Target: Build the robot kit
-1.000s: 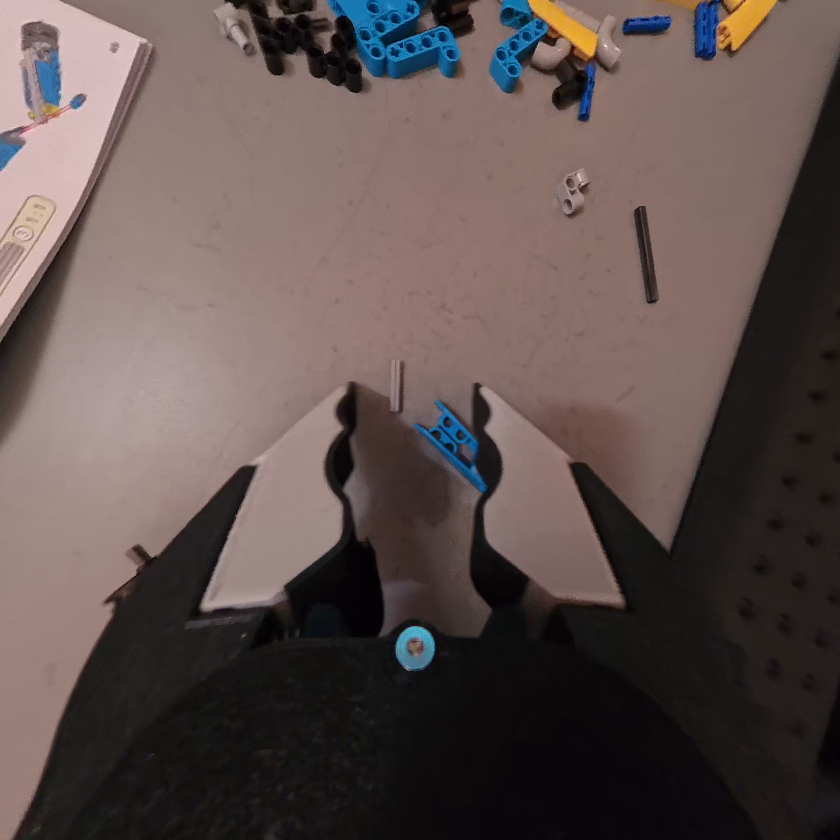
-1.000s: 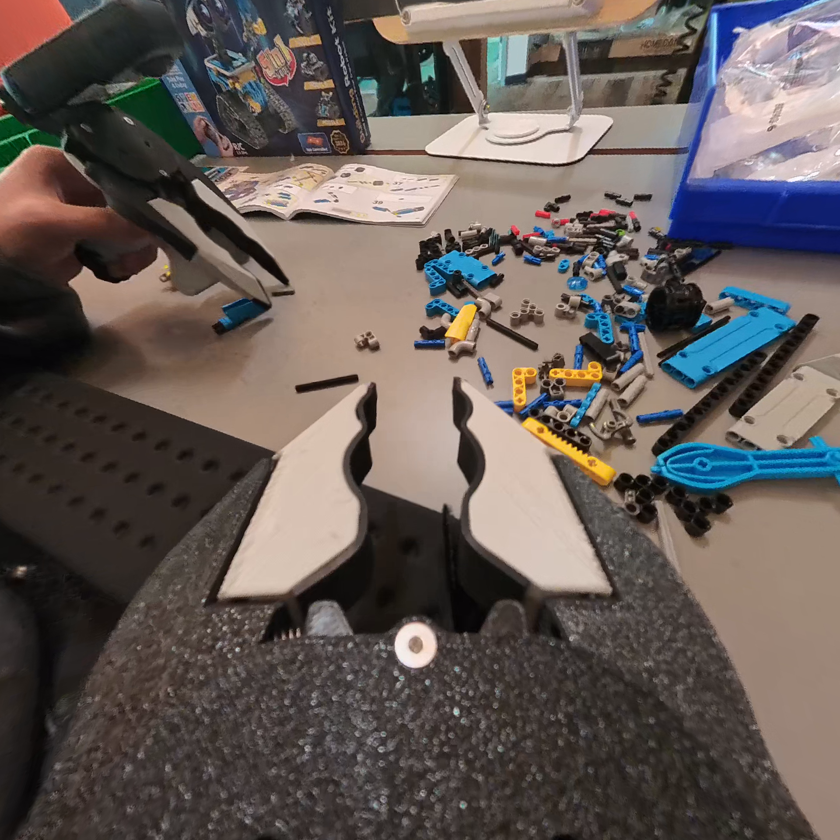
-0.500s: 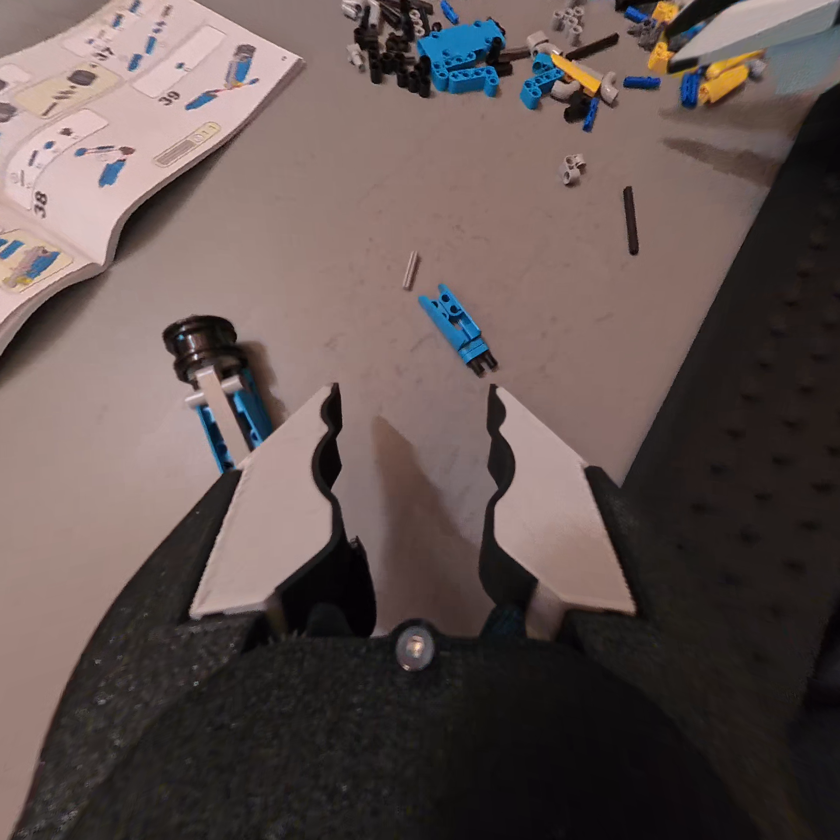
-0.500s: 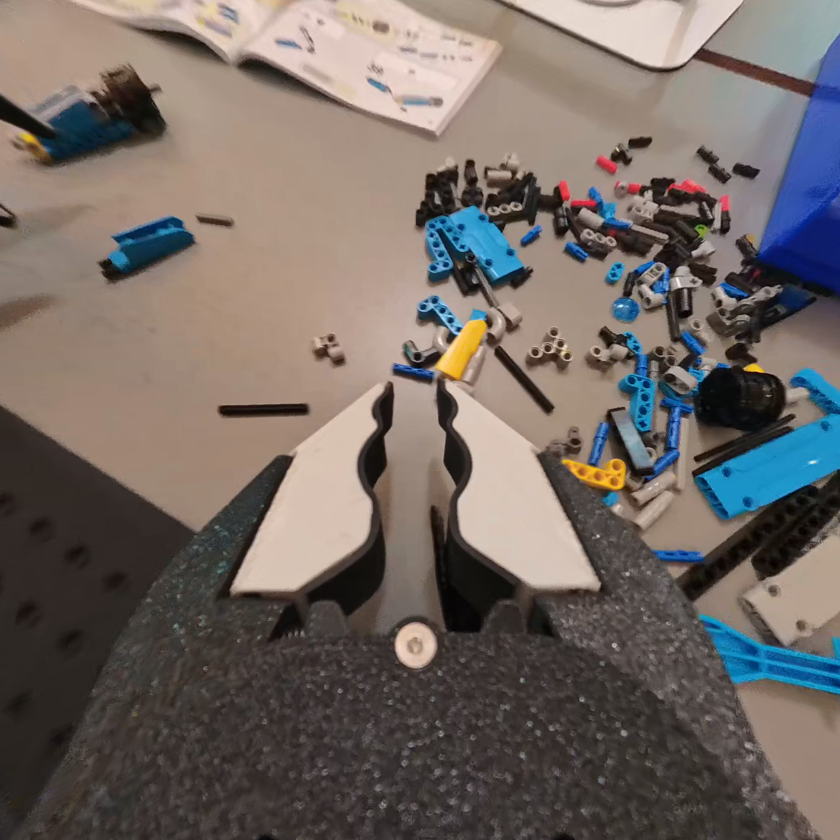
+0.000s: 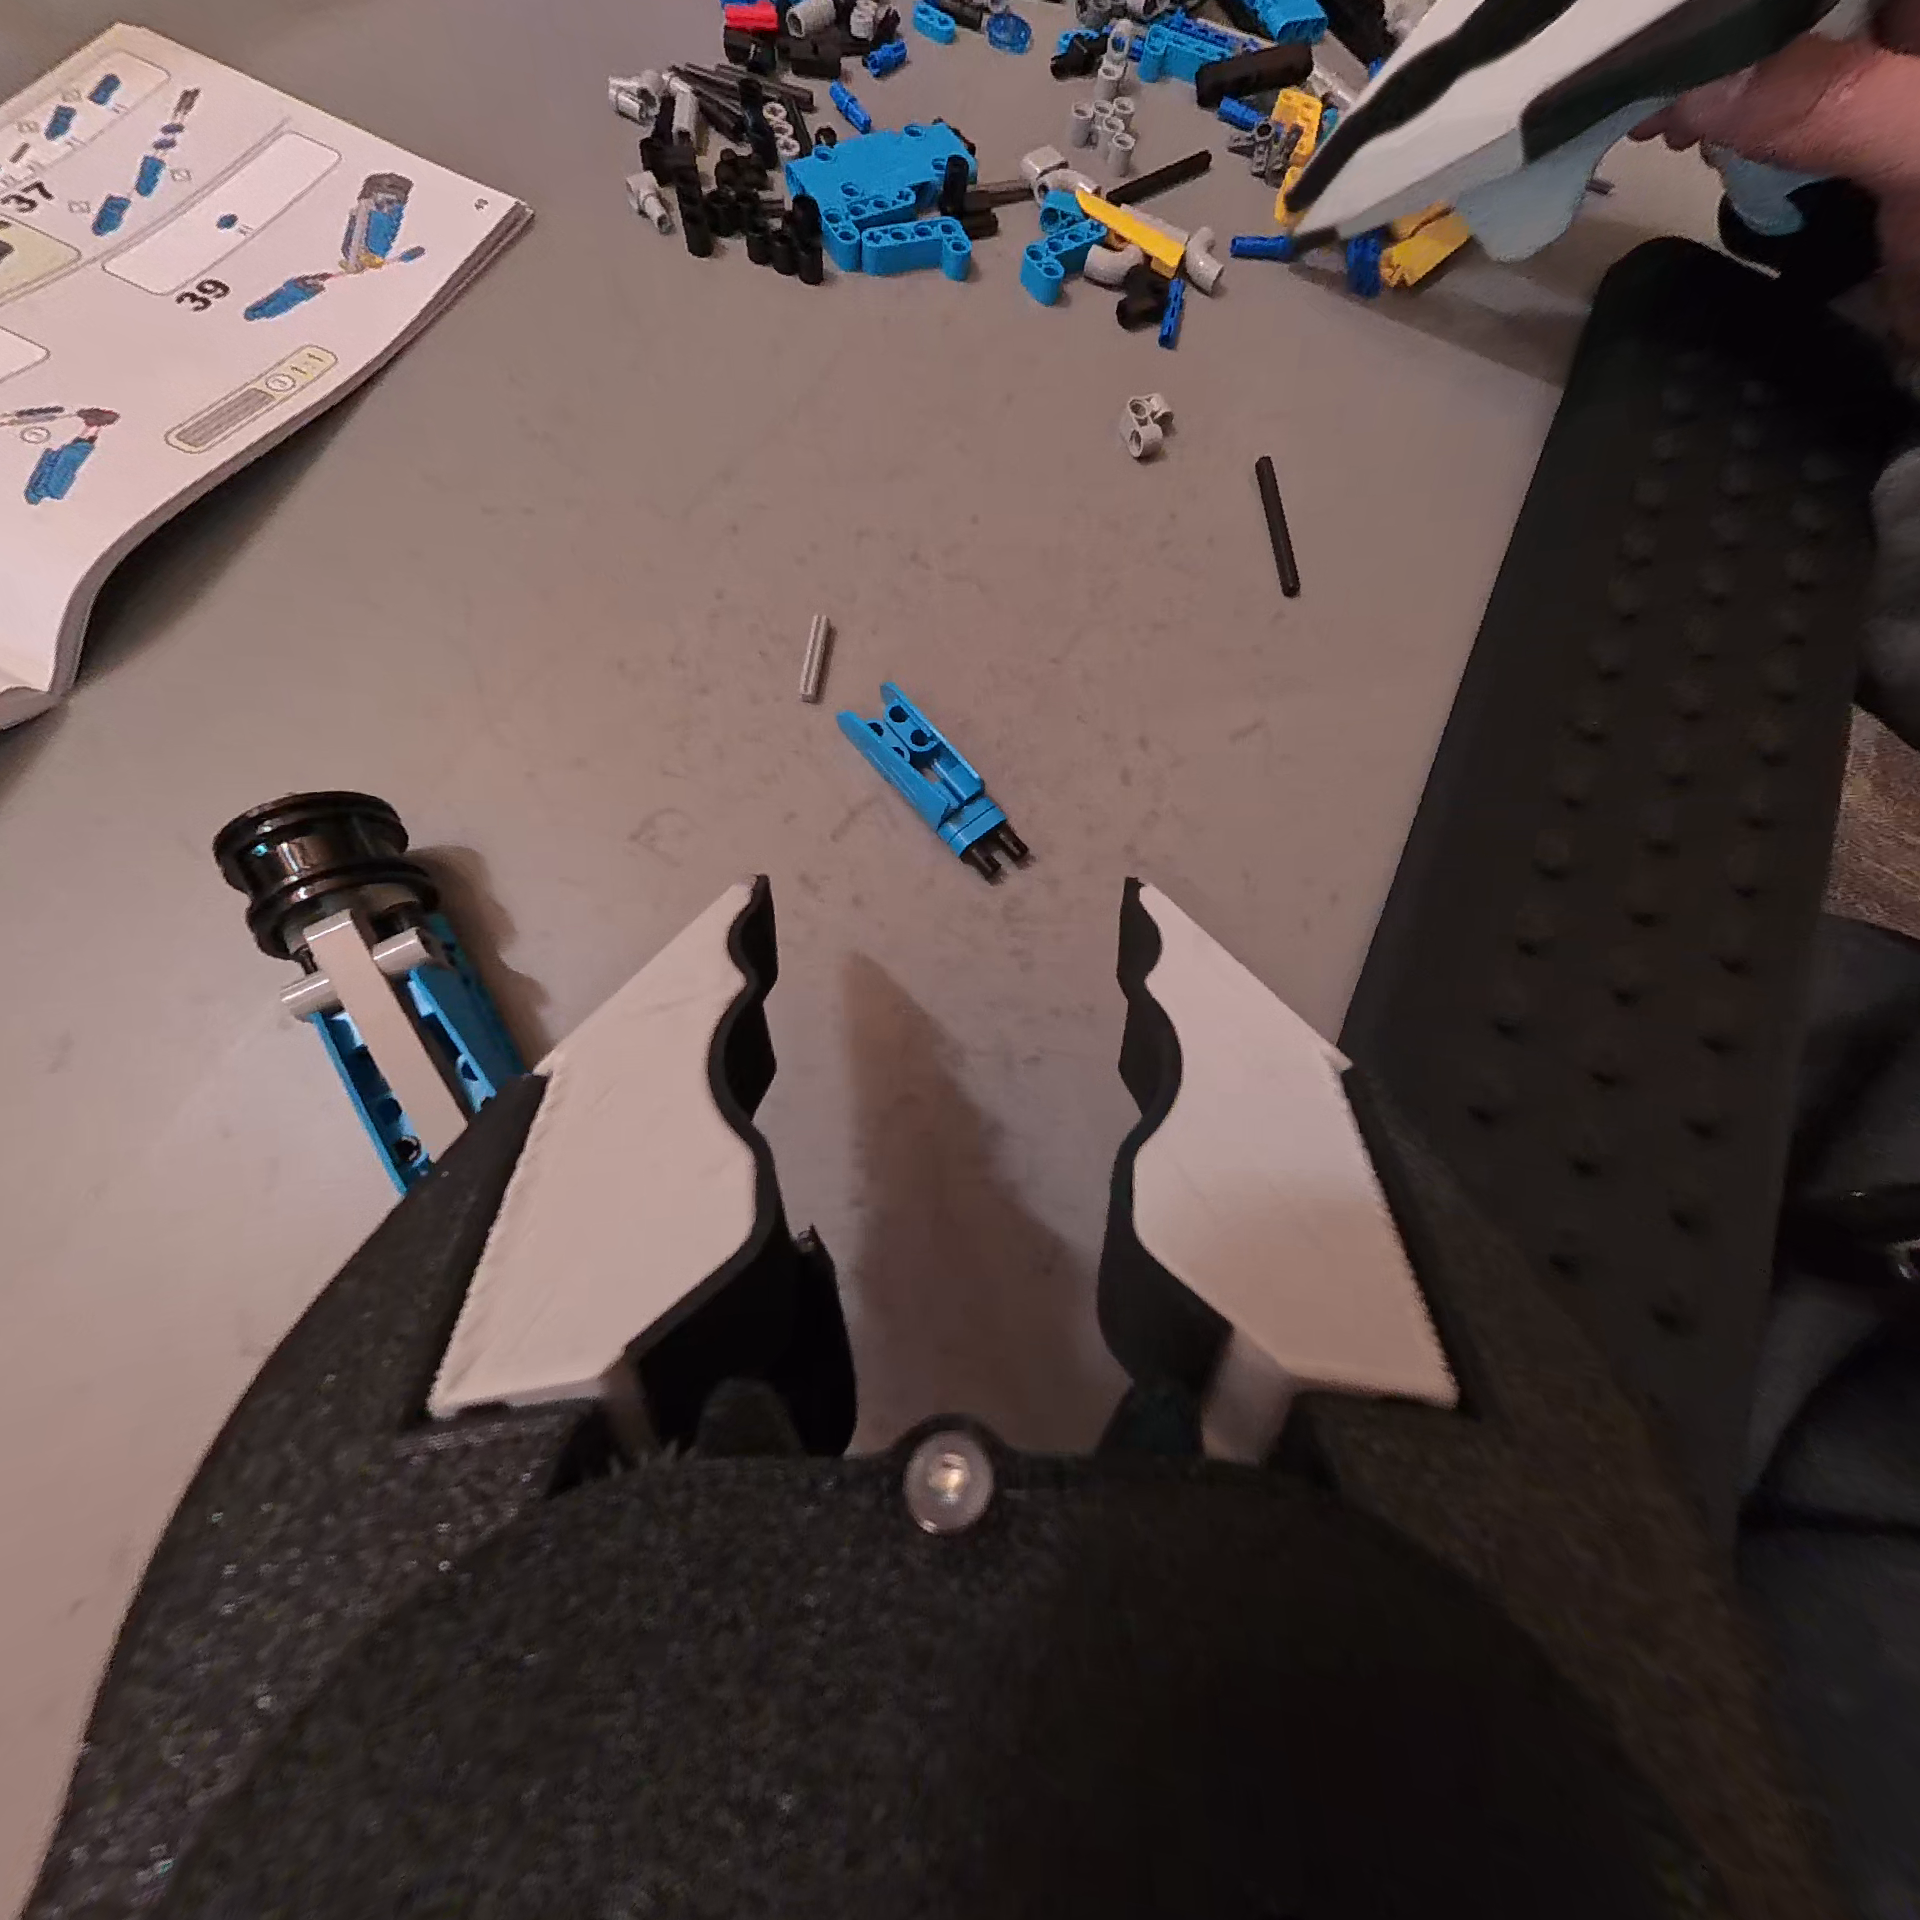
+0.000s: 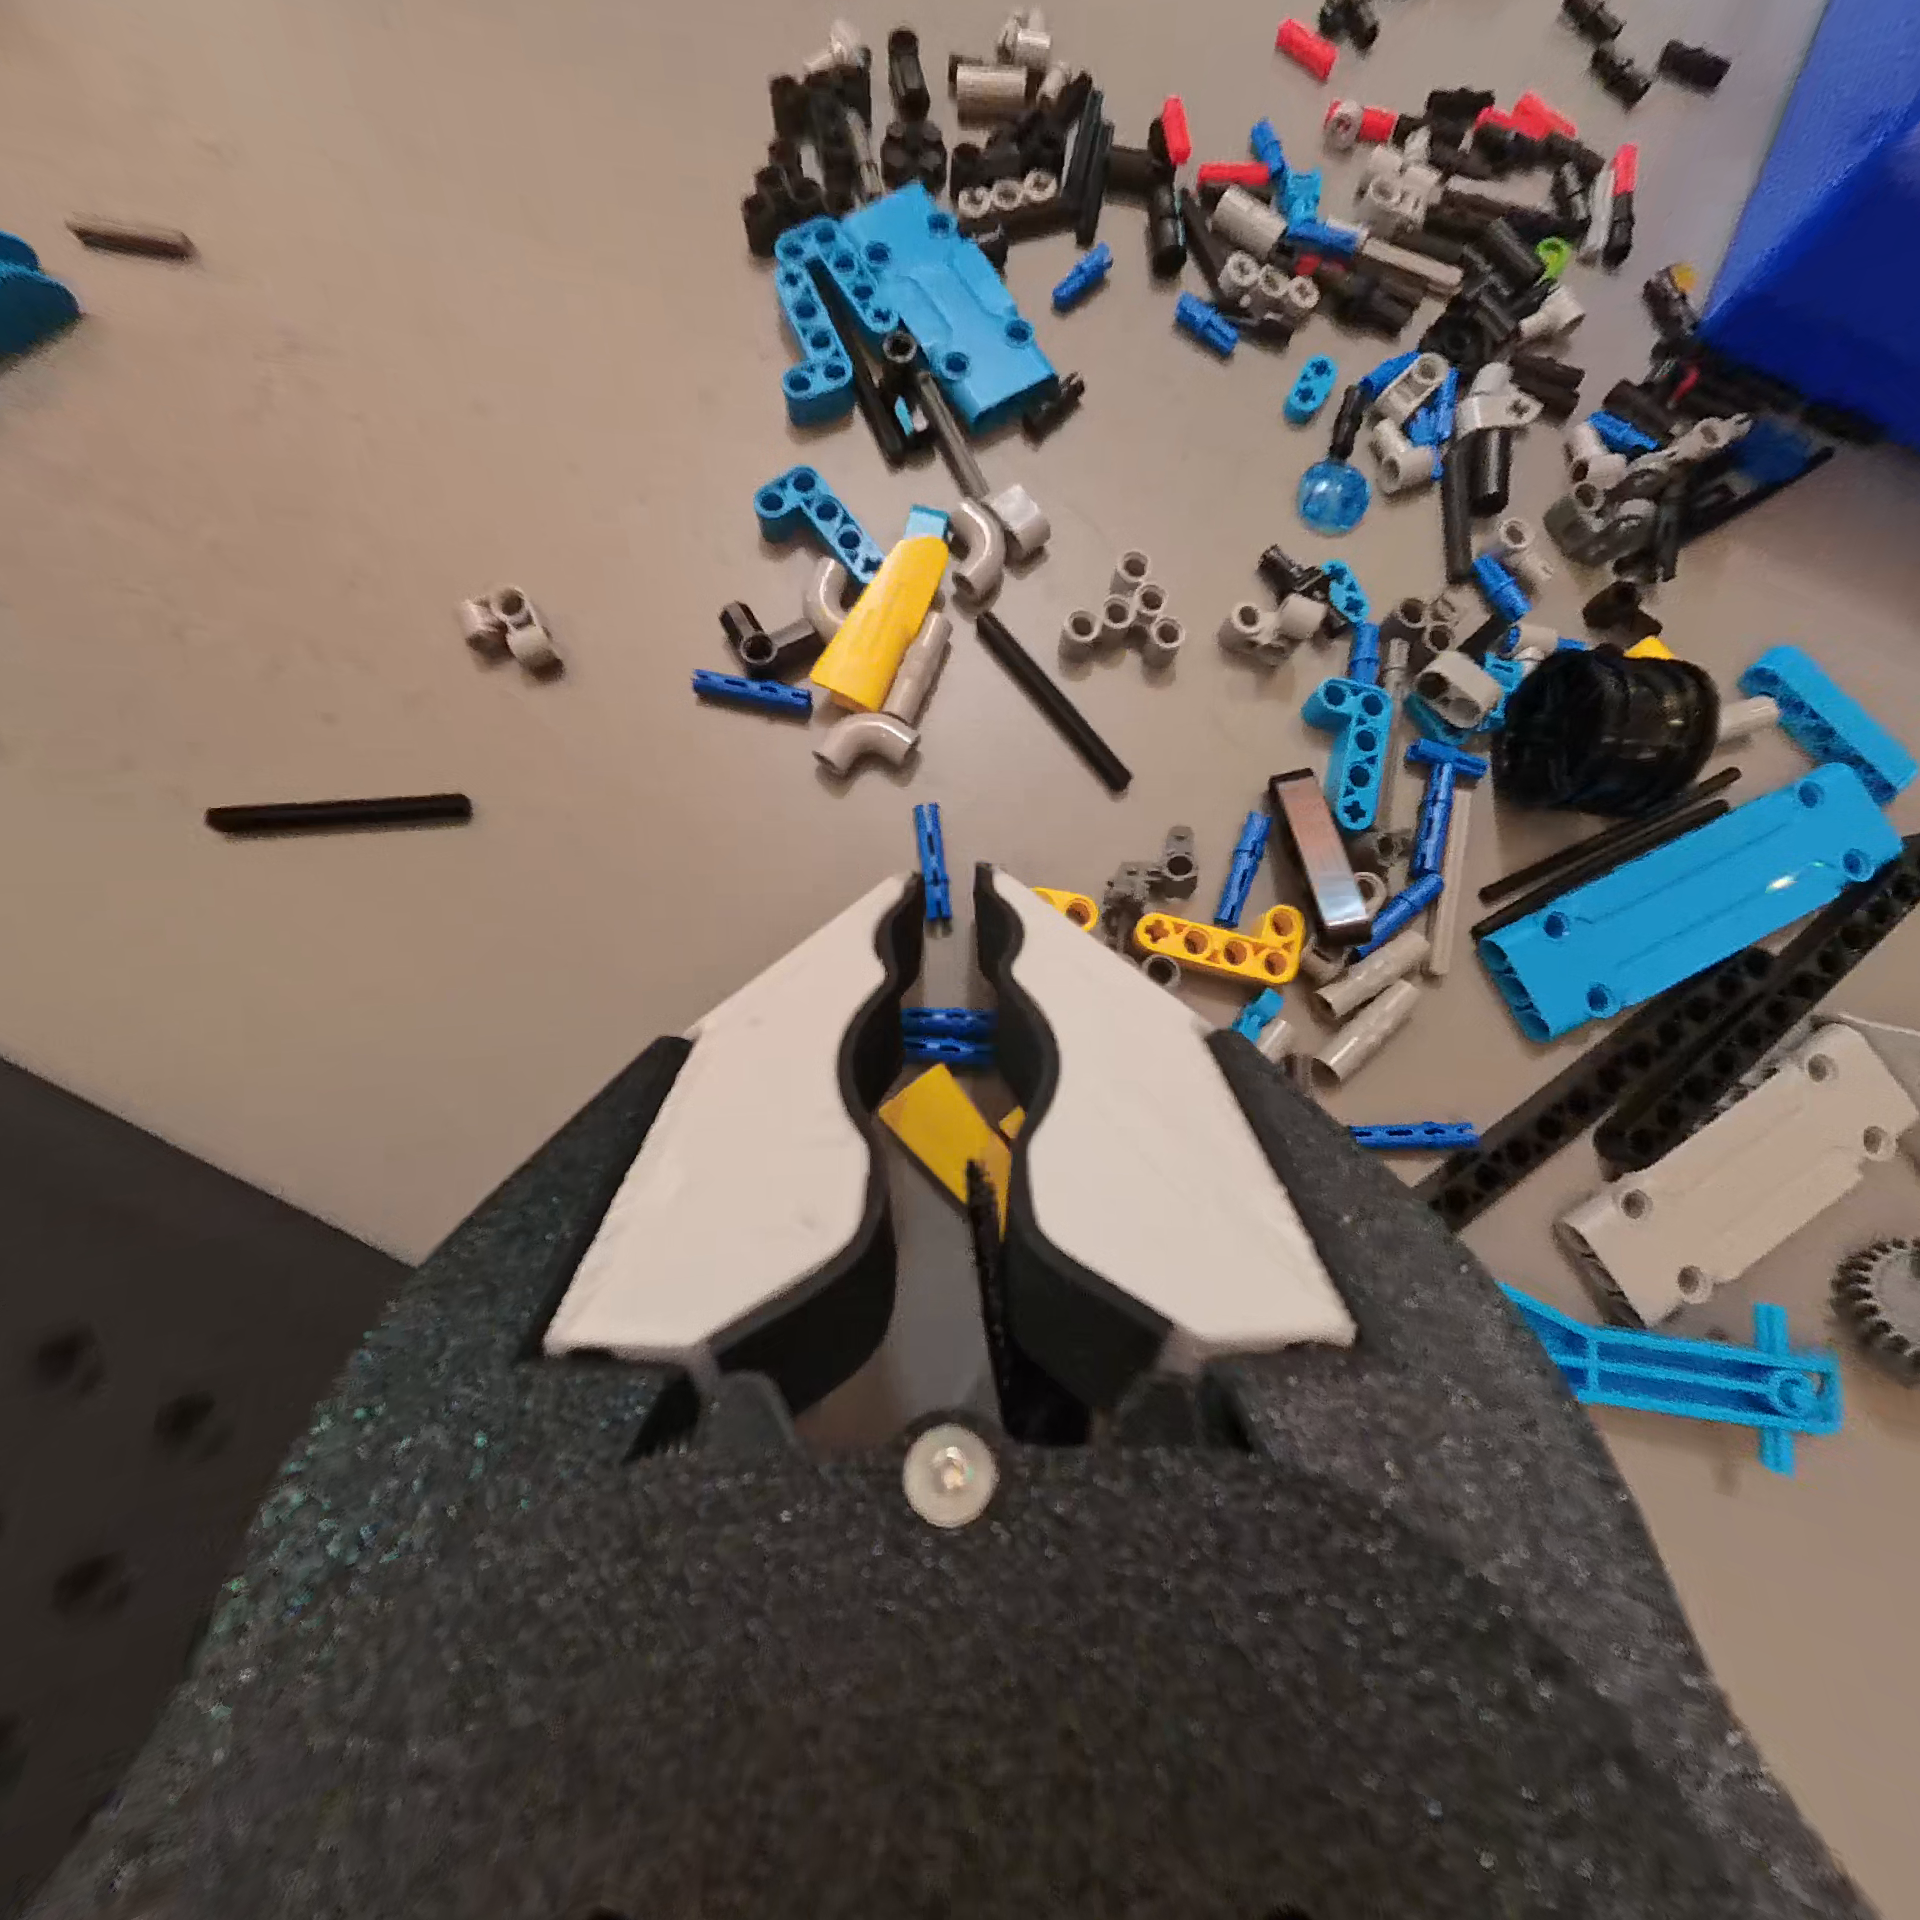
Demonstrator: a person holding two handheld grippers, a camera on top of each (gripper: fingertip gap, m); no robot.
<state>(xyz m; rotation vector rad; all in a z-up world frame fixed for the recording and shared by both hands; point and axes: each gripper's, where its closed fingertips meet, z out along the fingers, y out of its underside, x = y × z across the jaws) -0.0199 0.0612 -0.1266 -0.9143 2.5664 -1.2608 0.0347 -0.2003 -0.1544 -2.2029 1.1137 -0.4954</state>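
My left gripper [image 5: 945, 894] is open and empty, held above the grey table. A small blue assembly with black pins [image 5: 925, 769] lies just ahead of its tips, with a short grey axle [image 5: 816, 657] beside it. A black wheel on a blue and white frame [image 5: 343, 935] lies to its left. My right gripper [image 6: 948, 881] is low over the parts pile, its jaws a narrow gap apart. A dark blue pin [image 6: 932, 862] lies between its tips, and I see no firm pinch. The right gripper also shows in the left wrist view [image 5: 1455, 135].
An open instruction booklet [image 5: 208, 260] lies at the far left. A black axle [image 6: 338, 814] and a grey connector [image 6: 511, 623] lie apart from the pile. A blue panel [image 6: 1683, 904], a black tyre [image 6: 1600, 727] and a blue bin [image 6: 1849, 208] are to the right. A black perforated mat [image 5: 1621, 727] borders the table. Some 30 centimeters of space lies between my two pairs of fingers. The short grey axle [image 5: 816, 657] is about 8 centimeters from my left fingertips. My right wrist view [image 6: 131, 232] looks at it from another angle.
My left gripper let go of the small blue assembly, pulled back and opened wider. My right gripper moved forward and down to the pile and narrowed around the dark blue pin.
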